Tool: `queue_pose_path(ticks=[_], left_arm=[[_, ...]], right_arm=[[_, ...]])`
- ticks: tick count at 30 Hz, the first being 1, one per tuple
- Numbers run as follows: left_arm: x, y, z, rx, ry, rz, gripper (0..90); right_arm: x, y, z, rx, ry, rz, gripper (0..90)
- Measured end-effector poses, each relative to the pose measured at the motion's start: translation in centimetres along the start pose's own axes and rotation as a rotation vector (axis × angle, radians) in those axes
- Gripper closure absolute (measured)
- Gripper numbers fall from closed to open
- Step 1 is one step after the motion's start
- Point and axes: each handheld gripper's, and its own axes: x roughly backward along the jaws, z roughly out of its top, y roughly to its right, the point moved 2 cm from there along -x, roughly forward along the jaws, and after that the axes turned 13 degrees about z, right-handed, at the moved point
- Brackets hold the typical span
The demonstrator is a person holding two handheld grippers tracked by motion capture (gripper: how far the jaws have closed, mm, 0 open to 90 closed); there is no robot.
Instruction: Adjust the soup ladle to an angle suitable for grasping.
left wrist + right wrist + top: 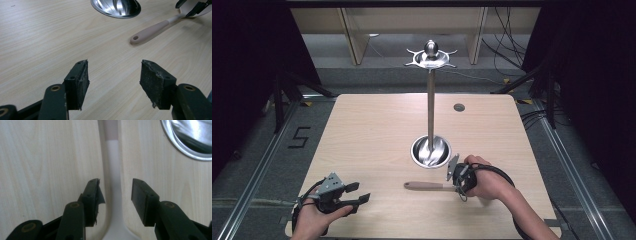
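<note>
While right tool straddles spatula unclenched, left tool gapes idle.

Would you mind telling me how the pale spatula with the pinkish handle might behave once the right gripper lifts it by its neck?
The pale spatula with the pinkish handle looks slim, so probably light. Lying flat, it seems unlikely to roll. The right gripper straddles the smooth white neck with jaws open; gripped there, the long handle may droop or slip.
</note>
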Motion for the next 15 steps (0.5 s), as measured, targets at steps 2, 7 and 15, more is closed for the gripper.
queue_pose_path(ticks=[2, 7, 15], left_arm=[[0.0, 0.0, 0.0, -0.002, 0.002, 0.000, 39.1], [-0.1, 0.2, -0.1, 0.009, 0.002, -0.001, 38.9], [0.0, 0.1, -0.1, -0.005, -0.007, -0.006, 38.8]], right_arm=[[-0.3, 0.1, 0.3, 0.004, -0.012, 0.005, 59.9], [-1.0, 0.4, 0.9, 0.025, -0.036, 0.014, 60.8], [-1.8, 0.8, 2.5, 0.028, -0.064, 0.046, 64.9]])
